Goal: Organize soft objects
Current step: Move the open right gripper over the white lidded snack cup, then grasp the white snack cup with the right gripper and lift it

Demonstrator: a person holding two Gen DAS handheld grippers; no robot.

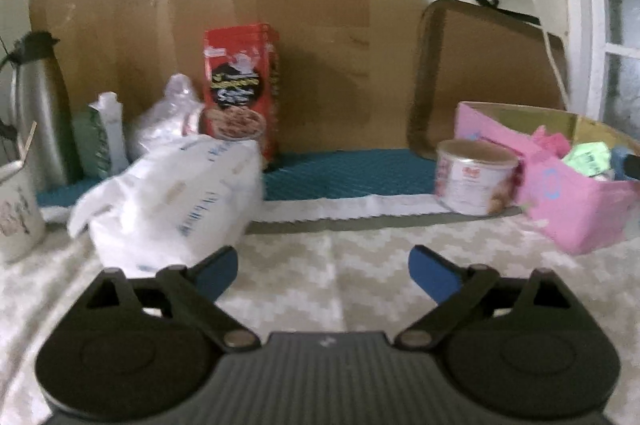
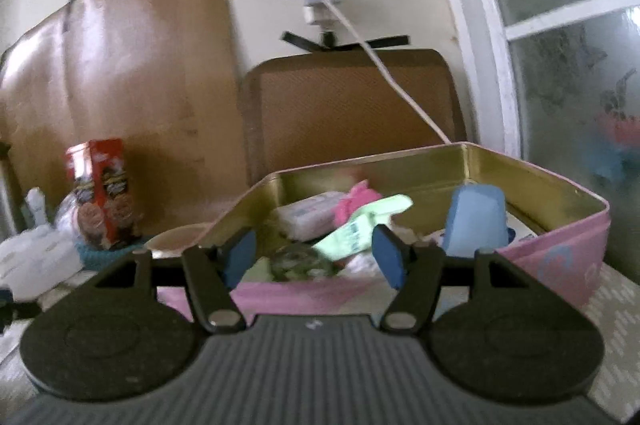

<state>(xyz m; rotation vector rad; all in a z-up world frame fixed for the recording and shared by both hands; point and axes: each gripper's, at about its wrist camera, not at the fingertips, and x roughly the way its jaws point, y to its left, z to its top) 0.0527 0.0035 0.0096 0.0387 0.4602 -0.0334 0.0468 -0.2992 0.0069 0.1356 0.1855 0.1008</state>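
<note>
With my left gripper (image 1: 323, 271) spread wide and empty, I judge it best to angle left and pinch the white soft pack (image 1: 176, 201) lying just ahead-left at mid-body, while my right gripper (image 2: 314, 253), also parted, hovers over the pink tin (image 2: 560, 249).

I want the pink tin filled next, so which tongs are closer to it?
Right. The right tongs hang open at the pink tin, at its near wall. The left tongs, also open, sit well to its left.
</note>
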